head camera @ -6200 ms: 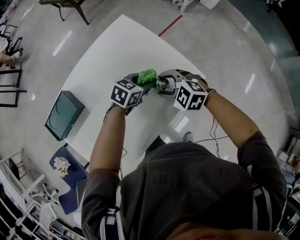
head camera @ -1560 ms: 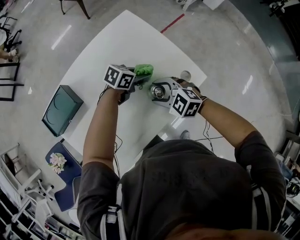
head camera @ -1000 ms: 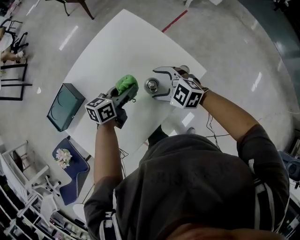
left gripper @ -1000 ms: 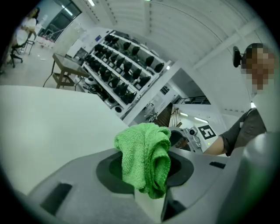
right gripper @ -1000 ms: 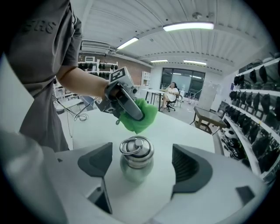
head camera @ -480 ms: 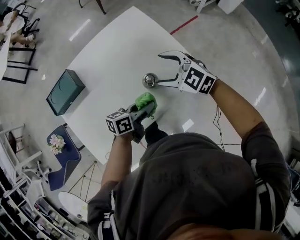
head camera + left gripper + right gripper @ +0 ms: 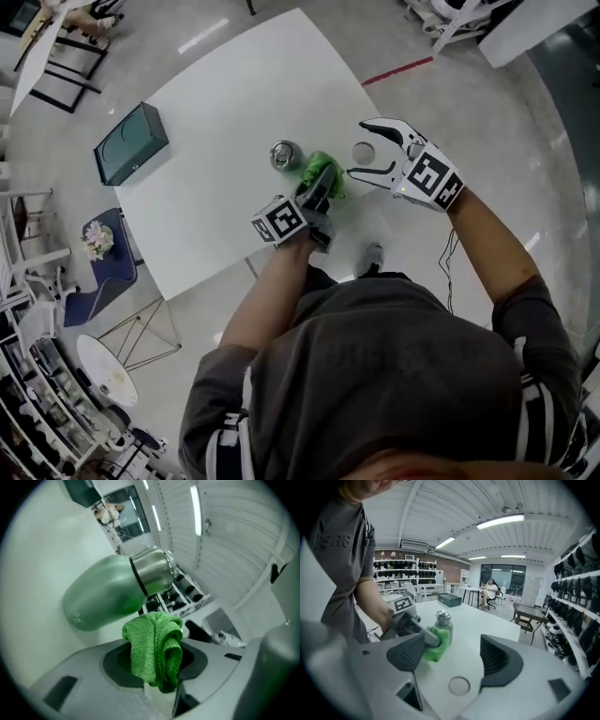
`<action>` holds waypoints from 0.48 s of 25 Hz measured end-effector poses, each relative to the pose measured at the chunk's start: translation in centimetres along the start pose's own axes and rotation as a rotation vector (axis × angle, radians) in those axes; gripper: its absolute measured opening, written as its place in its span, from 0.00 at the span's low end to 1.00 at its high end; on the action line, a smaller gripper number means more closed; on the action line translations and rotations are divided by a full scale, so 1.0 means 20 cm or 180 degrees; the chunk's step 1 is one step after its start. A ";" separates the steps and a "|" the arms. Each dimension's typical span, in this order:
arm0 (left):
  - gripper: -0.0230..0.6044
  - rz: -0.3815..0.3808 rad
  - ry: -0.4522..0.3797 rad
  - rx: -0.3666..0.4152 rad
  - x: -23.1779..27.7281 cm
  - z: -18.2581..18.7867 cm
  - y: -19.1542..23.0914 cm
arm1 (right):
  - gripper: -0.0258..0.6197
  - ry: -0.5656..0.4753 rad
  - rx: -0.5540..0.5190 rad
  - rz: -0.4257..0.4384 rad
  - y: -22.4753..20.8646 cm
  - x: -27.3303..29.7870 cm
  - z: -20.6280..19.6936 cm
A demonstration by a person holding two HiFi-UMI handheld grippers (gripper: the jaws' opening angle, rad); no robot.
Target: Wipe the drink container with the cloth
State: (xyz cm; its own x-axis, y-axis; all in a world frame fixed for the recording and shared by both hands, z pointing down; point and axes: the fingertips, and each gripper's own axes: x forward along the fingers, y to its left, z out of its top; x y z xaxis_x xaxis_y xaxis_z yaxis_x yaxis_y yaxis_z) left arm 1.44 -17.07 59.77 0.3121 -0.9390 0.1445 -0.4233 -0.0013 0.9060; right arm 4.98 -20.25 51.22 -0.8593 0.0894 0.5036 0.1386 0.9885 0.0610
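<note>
The drink container (image 7: 285, 156) is a green bottle with a steel top, standing upright on the white table (image 7: 234, 103). My left gripper (image 7: 323, 178) is shut on a bunched green cloth (image 7: 325, 167) just right of the bottle. In the left gripper view the cloth (image 7: 154, 648) sticks up between the jaws, close below the bottle (image 7: 103, 597). My right gripper (image 7: 359, 148) hovers to the right, its jaws wide and closing with nothing gripped. The right gripper view shows the bottle (image 7: 443, 623), the cloth (image 7: 437, 646) and the left gripper (image 7: 410, 620) ahead of its jaws.
A small round grey disc (image 7: 364, 152) lies on the table under the right gripper's jaws, and it shows as the disc (image 7: 459, 686) in the right gripper view. A dark green case (image 7: 131, 143) sits at the table's left. The table's near edge and corner are close by.
The left gripper has carried the cloth up beside the bottle. The right gripper has let go of the bottle and drawn off to the right, over the disc.
</note>
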 end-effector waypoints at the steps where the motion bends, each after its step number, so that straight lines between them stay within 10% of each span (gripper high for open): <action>1: 0.24 0.0042 -0.0207 -0.0077 0.02 0.03 0.02 | 0.60 0.0050 -0.0020 0.0059 0.01 -0.05 -0.07; 12: 0.24 0.0136 -0.1067 -0.1202 0.04 0.15 0.23 | 0.60 0.0126 -0.0049 0.0263 0.06 -0.17 -0.24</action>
State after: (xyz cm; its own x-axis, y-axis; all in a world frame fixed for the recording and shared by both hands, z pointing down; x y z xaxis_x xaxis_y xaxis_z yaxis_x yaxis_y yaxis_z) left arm -2.70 -18.78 62.81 -0.0152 -0.9943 0.1052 -0.0735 0.1060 0.9916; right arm 10.45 -19.88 53.63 -0.8245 0.1654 0.5411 0.2160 0.9759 0.0309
